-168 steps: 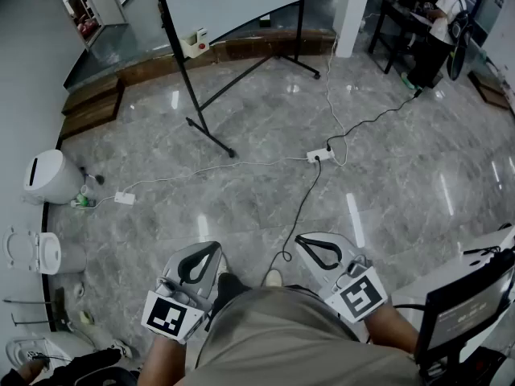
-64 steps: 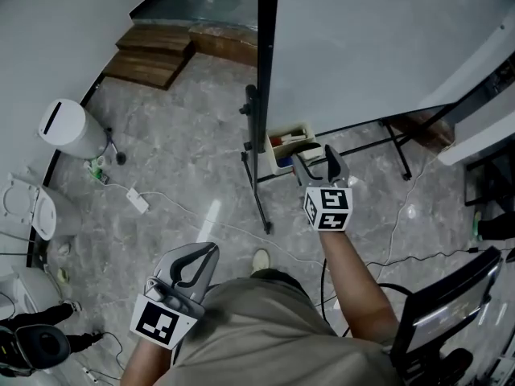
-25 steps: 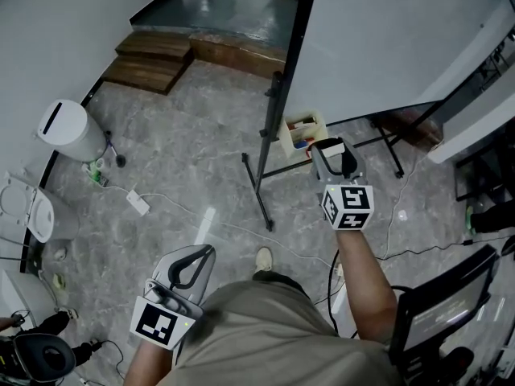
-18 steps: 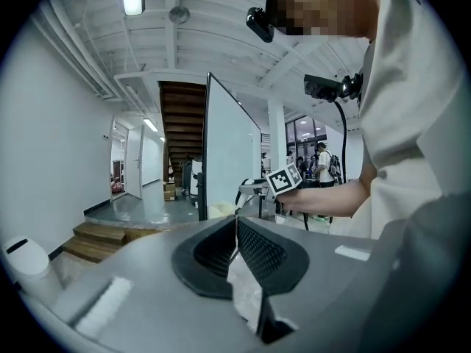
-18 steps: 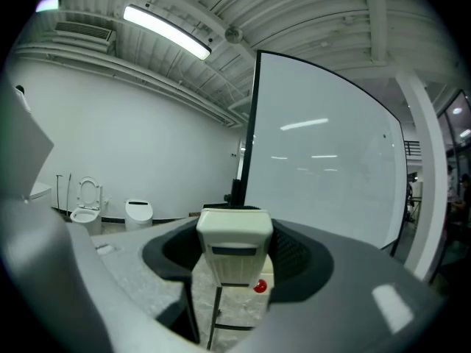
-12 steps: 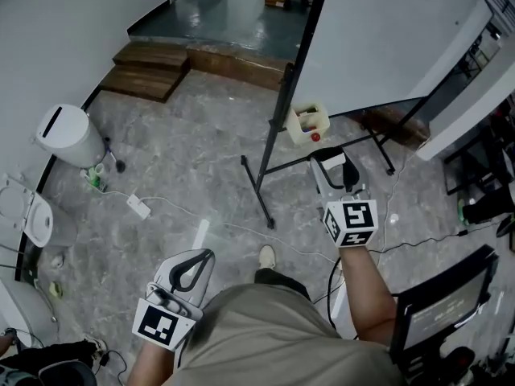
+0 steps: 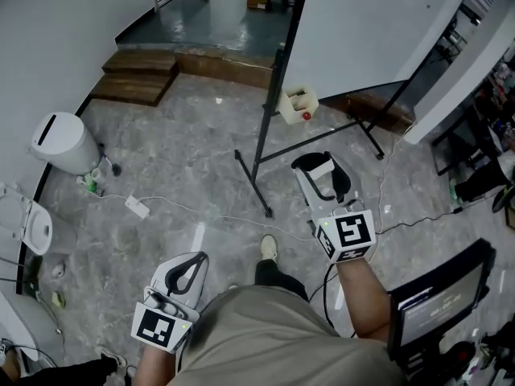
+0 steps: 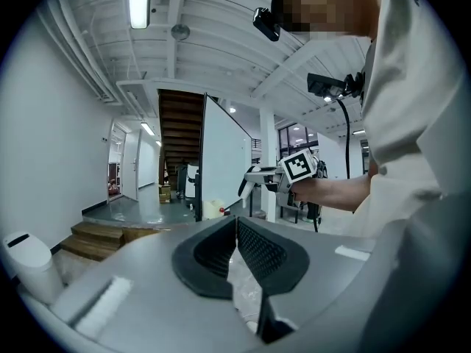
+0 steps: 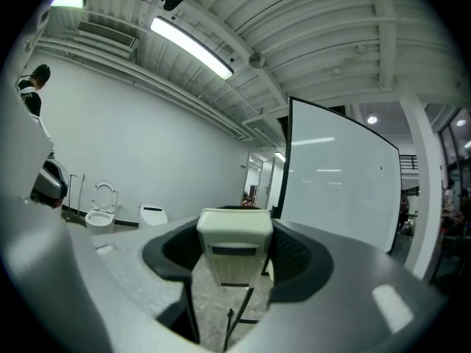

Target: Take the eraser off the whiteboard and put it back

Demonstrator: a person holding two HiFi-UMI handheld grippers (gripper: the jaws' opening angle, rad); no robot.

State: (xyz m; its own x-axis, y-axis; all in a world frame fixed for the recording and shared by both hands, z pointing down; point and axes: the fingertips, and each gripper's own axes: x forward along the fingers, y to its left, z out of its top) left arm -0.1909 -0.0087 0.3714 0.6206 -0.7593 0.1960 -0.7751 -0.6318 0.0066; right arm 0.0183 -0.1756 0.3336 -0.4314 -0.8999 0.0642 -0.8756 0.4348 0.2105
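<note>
Marble floor [image 7: 177,163]; cream slotted eraser [image 9: 234,256] tight in right gripper's [image 7: 319,164] jaws; left gripper's [image 8: 237,223] together.

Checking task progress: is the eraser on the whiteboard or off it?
Off. The eraser sits clamped between the jaws of the right gripper, apart from the whiteboard.

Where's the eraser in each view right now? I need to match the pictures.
Head view: the eraser is right of centre, inside the right gripper.
Left gripper view: the eraser is too small to make out; only the right gripper shows, right of centre.
Right gripper view: the eraser is at lower centre, clamped between the fingers.
Shared landmark: the whiteboard.
</note>
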